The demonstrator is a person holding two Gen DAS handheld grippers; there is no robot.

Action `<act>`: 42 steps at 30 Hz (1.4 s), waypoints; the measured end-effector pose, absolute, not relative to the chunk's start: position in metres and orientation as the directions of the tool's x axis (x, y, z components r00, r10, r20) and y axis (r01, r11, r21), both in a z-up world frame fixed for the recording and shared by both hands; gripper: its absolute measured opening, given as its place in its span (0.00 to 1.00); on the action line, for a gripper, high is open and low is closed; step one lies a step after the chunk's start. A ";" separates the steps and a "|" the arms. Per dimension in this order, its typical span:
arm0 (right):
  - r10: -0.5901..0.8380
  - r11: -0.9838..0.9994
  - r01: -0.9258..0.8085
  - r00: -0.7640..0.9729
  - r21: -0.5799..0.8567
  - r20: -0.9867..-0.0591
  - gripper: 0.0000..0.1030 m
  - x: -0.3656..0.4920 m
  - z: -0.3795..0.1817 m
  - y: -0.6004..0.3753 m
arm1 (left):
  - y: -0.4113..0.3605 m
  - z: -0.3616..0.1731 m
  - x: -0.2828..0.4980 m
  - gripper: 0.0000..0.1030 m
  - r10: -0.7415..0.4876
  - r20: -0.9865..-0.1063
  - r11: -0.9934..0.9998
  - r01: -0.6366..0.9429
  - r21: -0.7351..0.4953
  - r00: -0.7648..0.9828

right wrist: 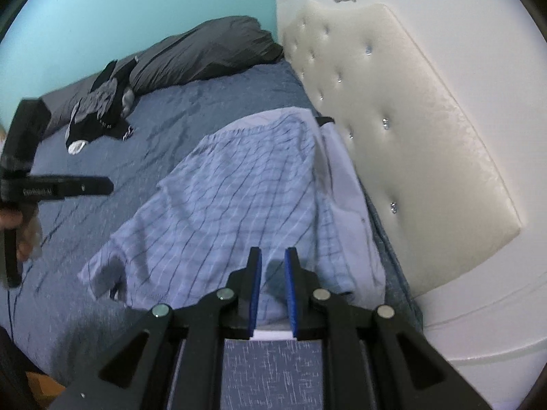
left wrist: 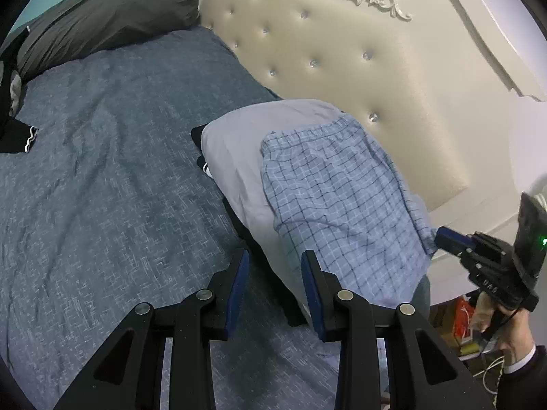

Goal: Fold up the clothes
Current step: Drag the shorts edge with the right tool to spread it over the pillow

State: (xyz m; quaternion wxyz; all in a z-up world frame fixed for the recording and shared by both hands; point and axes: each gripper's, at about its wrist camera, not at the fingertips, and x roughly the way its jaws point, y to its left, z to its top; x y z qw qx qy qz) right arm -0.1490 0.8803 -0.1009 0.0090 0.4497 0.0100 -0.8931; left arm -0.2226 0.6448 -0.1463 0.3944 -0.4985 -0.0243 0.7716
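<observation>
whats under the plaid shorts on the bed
The plaid shorts lie on a folded pale grey garment, with something black poking out beneath that. What lies further under the stack is covered.

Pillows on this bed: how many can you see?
2. A dark grey pillow lies at the far side by the teal wall. A pale grey pillow sits beside the tufted headboard, under the plaid garment. Others may be hidden outside view.
</observation>
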 end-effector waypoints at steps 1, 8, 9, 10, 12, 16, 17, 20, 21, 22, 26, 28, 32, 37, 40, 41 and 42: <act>0.001 -0.999 0.026 -0.599 -0.021 -0.801 0.13 -0.147 -0.102 0.877 | 0.644 -0.144 -0.222 0.34 0.634 -0.749 -0.687 -0.586 -0.429 -0.194; 0.031 -0.997 0.046 -0.572 -0.070 -0.820 0.13 -0.145 -0.112 0.867 | 0.638 -0.136 -0.217 0.34 0.643 -0.739 -0.680 -0.594 -0.431 -0.200; 0.041 -0.996 0.044 -0.566 -0.080 -0.823 0.13 -0.146 -0.114 0.866 | 0.637 -0.135 -0.216 0.34 0.644 -0.738 -0.679 -0.595 -0.430 -0.201; 0.048 -0.996 0.039 -0.565 -0.085 -0.824 0.13 -0.147 -0.115 0.867 | 0.637 -0.134 -0.216 0.34 0.645 -0.737 -0.678 -0.597 -0.429 -0.202; 0.058 -0.995 0.033 -0.565 -0.093 -0.823 0.13 -0.147 -0.118 0.868 | 0.636 -0.133 -0.215 0.34 0.645 -0.737 -0.676 -0.599 -0.428 -0.202; 0.066 -0.994 0.034 -0.561 -0.103 -0.825 0.13 -0.147 -0.124 0.870 | 0.634 -0.130 -0.215 0.34 0.647 -0.735 -0.675 -0.602 -0.427 -0.204; 0.075 -0.993 0.031 -0.560 -0.112 -0.825 0.12 -0.146 -0.126 0.870 | 0.634 -0.129 -0.215 0.34 0.647 -0.734 -0.676 -0.602 -0.425 -0.207; 0.076 -0.995 0.013 -0.576 -0.102 -0.814 0.07 -0.143 -0.124 0.874 | 0.632 -0.128 -0.214 0.34 0.646 -0.734 -0.677 -0.603 -0.422 -0.211; 0.075 -0.995 0.008 -0.581 -0.098 -0.811 0.05 -0.142 -0.123 0.876 | 0.632 -0.128 -0.214 0.34 0.646 -0.734 -0.677 -0.603 -0.421 -0.212; 0.075 -0.996 0.003 -0.586 -0.094 -0.807 0.04 -0.142 -0.122 0.877 | 0.631 -0.128 -0.214 0.34 0.645 -0.734 -0.677 -0.604 -0.420 -0.212; 0.062 -0.998 -0.021 -0.609 -0.061 -0.791 0.03 -0.139 -0.116 0.887 | 0.631 -0.128 -0.214 0.34 0.644 -0.735 -0.677 -0.604 -0.419 -0.212; 0.066 -0.998 -0.031 -0.615 -0.060 -0.786 0.02 -0.138 -0.114 0.890 | 0.631 -0.128 -0.214 0.34 0.645 -0.734 -0.677 -0.604 -0.421 -0.212; 0.059 -0.997 -0.080 -0.626 -0.012 -0.778 0.02 -0.138 -0.111 0.905 | 0.630 -0.129 -0.214 0.34 0.644 -0.736 -0.678 -0.602 -0.421 -0.210; 0.042 -0.981 -0.176 -0.623 0.088 -0.781 0.02 -0.134 -0.117 0.933 | 0.630 -0.131 -0.214 0.34 0.640 -0.738 -0.682 -0.598 -0.421 -0.211; 0.040 -0.966 -0.227 -0.613 0.127 -0.789 0.02 -0.131 -0.124 0.947 | 0.631 -0.133 -0.214 0.34 0.638 -0.742 -0.682 -0.599 -0.420 -0.207; 0.046 -0.960 -0.247 -0.611 0.136 -0.790 0.02 -0.129 -0.125 0.951 | 0.632 -0.134 -0.213 0.34 0.639 -0.742 -0.680 -0.600 -0.421 -0.204; 0.049 -0.953 -0.264 -0.614 0.147 -0.787 0.02 -0.127 -0.125 0.955 | 0.633 -0.135 -0.212 0.34 0.640 -0.741 -0.678 -0.602 -0.423 -0.200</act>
